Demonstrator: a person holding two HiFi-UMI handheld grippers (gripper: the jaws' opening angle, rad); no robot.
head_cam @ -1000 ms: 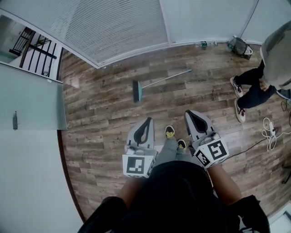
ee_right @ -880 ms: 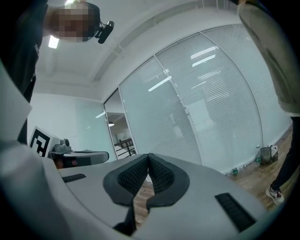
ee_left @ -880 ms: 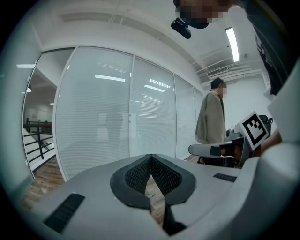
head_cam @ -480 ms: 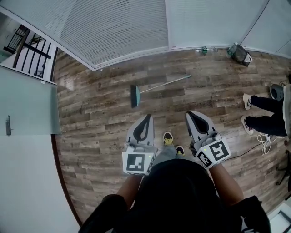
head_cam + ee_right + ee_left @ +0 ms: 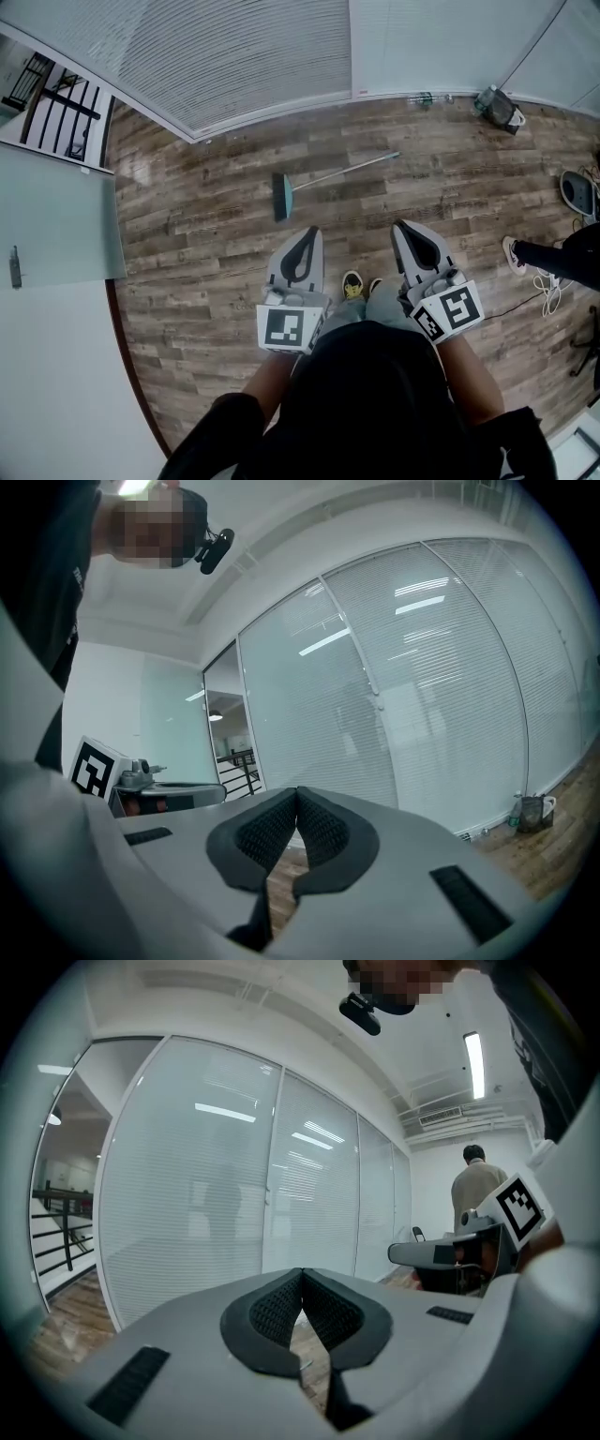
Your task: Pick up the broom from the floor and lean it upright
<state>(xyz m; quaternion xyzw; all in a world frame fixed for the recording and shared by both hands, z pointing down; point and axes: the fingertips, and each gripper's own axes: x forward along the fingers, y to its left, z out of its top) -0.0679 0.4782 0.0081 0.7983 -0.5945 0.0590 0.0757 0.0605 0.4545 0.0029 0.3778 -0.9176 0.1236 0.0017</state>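
Note:
The broom (image 5: 323, 178) lies flat on the wooden floor ahead of me, its teal head (image 5: 280, 196) at the left and its thin grey handle running up to the right. My left gripper (image 5: 308, 232) is shut and empty, held level a short way short of the broom head. Beside it on the right, my right gripper (image 5: 404, 228) is also shut with nothing in it. In the left gripper view the jaws (image 5: 301, 1275) meet at the tips; in the right gripper view the jaws (image 5: 297, 794) meet too. Neither gripper view shows the broom.
A glass wall with blinds (image 5: 253, 56) runs along the far side of the floor. A small bin (image 5: 499, 103) and a bottle (image 5: 425, 97) stand by its base. Another person's shoe and leg (image 5: 548, 251) and a white cable (image 5: 547, 284) are at the right.
Both grippers have moved forward toward the broom, still shut. The other person at the right has walked further out of the picture.

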